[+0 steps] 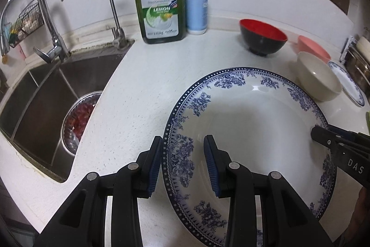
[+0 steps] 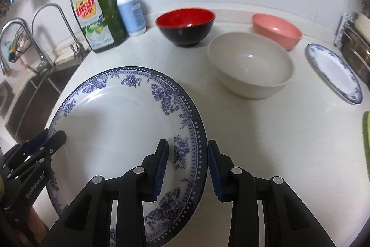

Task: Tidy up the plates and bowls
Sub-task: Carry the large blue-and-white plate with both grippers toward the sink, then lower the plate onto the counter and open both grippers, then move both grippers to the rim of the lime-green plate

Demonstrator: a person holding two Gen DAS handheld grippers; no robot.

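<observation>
Blue-and-white porcelain fills the near part of both views: a large floral plate (image 1: 249, 131) lies on the pale countertop (image 1: 138, 89), right of the steel sink (image 1: 46, 96). The left gripper (image 1: 182, 163) straddles the plate's left rim with its jaws parted, one pad outside the edge and one over the well, not yet pressed in. The right gripper (image 2: 187, 168) stands the same way across the right rim, also unclenched.

Farther back sit a red-and-black bowl (image 2: 185, 27), a cream bowl (image 2: 249, 66) and a pink bowl (image 2: 277, 31), with a smaller blue-rimmed plate (image 2: 333, 73) at the far right. A green dish soap bottle (image 1: 159, 4) and a white pump bottle (image 1: 196, 8) stand by the wall.

By the look of it, the step in hand is a two-sided pickup of the big plate. The next move likely calls for both pairs of jaws to close evenly on opposite rims before any lift, since glazed porcelain may slip or tilt.
</observation>
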